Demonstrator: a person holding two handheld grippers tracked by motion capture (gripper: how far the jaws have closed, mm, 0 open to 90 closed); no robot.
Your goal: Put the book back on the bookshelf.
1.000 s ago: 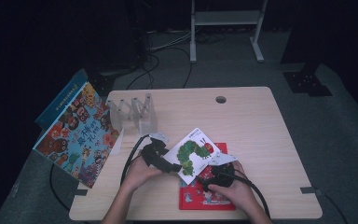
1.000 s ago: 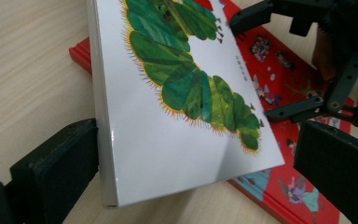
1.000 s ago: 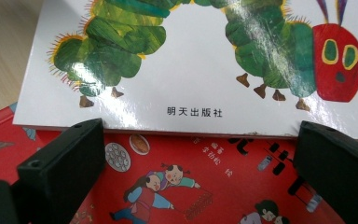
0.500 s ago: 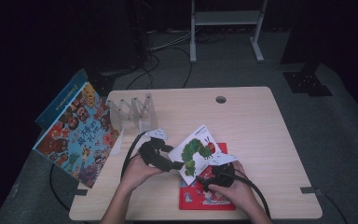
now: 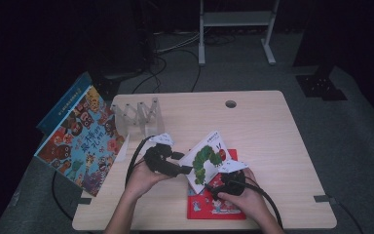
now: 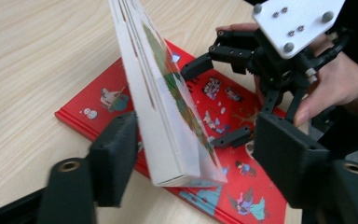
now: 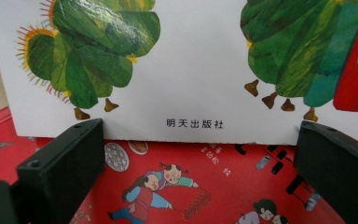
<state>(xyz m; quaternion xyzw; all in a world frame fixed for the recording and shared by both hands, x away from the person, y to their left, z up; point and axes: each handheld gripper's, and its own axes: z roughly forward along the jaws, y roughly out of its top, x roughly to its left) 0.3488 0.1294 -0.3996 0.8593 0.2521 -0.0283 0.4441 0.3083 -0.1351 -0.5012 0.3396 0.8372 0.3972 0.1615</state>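
Note:
A white caterpillar picture book (image 5: 208, 158) stands tilted on its edge over a red picture book (image 5: 209, 207) that lies flat near the table's front edge. My left gripper (image 5: 187, 168) reaches in from the left. In the left gripper view its jaws have just been closing around the white book (image 6: 168, 102). The left pad is close to the cover and the right pad stands clear, so my left gripper (image 6: 198, 144) is open. My right gripper (image 5: 213, 184) is open low over the red book (image 7: 205, 177), facing the white book's lower edge (image 7: 191, 60).
A large colourful picture book (image 5: 80, 139) leans off the table's left side. A clear slotted book rack (image 5: 139, 114) stands at the back left. A cable hole (image 5: 231, 104) sits near the far edge. Black cables trail from both grippers.
The left hand has risen a little and the white book now stands steeper than before. The left jaws have narrowed around it. The right hand has kept still.

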